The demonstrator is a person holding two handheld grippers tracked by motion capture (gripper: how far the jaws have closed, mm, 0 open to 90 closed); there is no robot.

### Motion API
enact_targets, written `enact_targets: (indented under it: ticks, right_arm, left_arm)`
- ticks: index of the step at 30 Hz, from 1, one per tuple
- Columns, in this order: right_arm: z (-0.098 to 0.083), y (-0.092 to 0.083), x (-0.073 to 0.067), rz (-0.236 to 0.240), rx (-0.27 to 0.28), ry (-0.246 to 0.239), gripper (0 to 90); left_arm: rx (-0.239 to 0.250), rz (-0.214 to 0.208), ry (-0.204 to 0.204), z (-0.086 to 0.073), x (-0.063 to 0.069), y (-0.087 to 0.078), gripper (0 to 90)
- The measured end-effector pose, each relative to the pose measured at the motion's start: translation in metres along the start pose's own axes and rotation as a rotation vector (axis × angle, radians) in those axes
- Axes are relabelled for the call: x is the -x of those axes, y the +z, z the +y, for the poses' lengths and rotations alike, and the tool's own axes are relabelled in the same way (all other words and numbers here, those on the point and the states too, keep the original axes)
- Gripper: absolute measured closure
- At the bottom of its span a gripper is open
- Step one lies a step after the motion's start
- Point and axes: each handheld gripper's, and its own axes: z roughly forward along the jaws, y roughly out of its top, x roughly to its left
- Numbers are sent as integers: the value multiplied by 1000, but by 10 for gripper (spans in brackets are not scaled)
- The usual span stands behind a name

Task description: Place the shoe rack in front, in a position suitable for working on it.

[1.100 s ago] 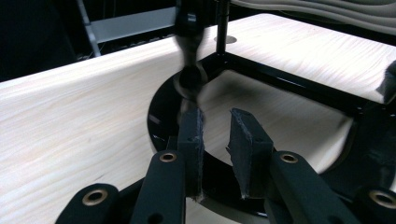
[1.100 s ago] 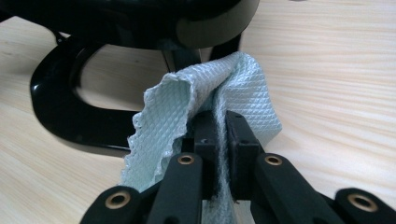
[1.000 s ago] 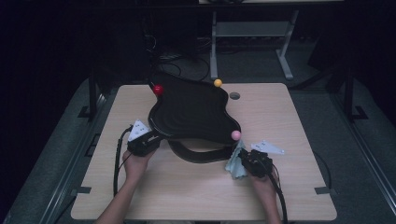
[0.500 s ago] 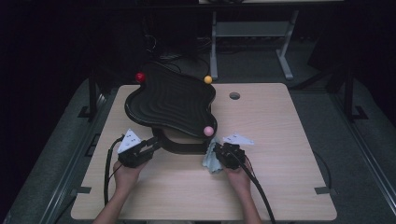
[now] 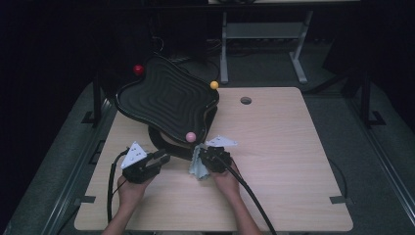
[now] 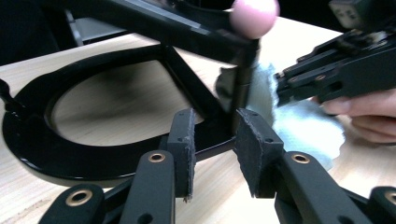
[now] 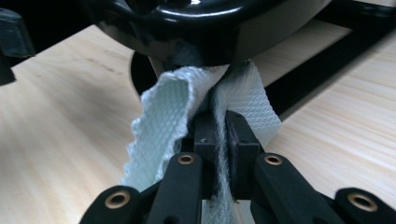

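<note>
Right claw [image 7: 219, 135] pinches cloth [image 7: 163, 116] (pale, waffled) against black stand [image 7: 210, 28].

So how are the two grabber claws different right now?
The right gripper is shut on the pale cloth; the left gripper holds nothing, its jaws just opening by the black stand. The right gripper's pads press together; the left gripper's pads stand apart. Both have black jaws.

Pale crumpled cloth [image 5: 197, 166] pressed against black wavy tray [image 5: 166, 98], tray tilted.

A wooden table [image 5: 293, 156], dark floor [image 5: 381, 98] around it
</note>
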Motion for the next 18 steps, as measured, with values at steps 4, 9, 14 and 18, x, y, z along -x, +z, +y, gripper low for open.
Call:
enact_targets:
  ticks: [4, 9, 14, 18]
  right_arm:
    - [-2, -3, 3, -1, -10, -3, 844]
    - [-5, -25, 16, -36, -5, -4, 844]
    - [-14, -55, 35, -92, 23, 34, 841]
    - [-21, -78, 49, -145, 31, 53, 841]
  left_arm:
    - [11, -4, 6, 4, 7, -3, 661]
    - [34, -19, 23, 13, 17, -3, 639]
    - [59, -29, 35, 25, 25, -2, 611]
    - [73, -36, 45, 34, 30, 1, 599]
